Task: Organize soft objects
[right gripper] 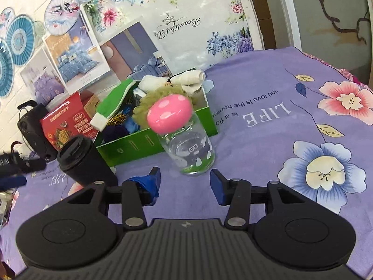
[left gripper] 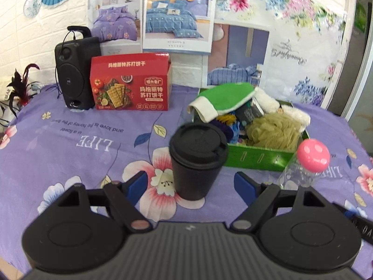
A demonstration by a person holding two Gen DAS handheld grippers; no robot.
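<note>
Nearest the green box (left gripper: 256, 158), both claws are spread and hold nothing. The left gripper (left gripper: 193, 186) faces a black lidded cup (left gripper: 195, 161) that stands just in front of the box's left corner; the cup sits between the fingers' line but is not pinched. The right gripper (right gripper: 185, 184) faces a clear jar (right gripper: 188, 149) with a pink spotted lid, upright just in front of the box's right part.

The soft things are all in the box: a green mitt (left gripper: 223, 98) draped over its far left rim, a yellow-green mesh sponge (left gripper: 272, 130) near the front, white fluffy cloths (left gripper: 293, 114) along the right side, and dark blue and yellow yarn-like bits (left gripper: 228, 126) beneath. No soft item shows loose on the cloth, so the gathering looks nearly or fully done; what may remain is tidying the overhanging mitt.

The box rests on a purple floral sheet (right gripper: 291, 88). Left of the box, farther back, stand a red cracker carton (left gripper: 130, 84) and a black speaker (left gripper: 72, 77). Behind the box, bedding posters (left gripper: 177, 16) and paper fans hang on a white brick wall.
</note>
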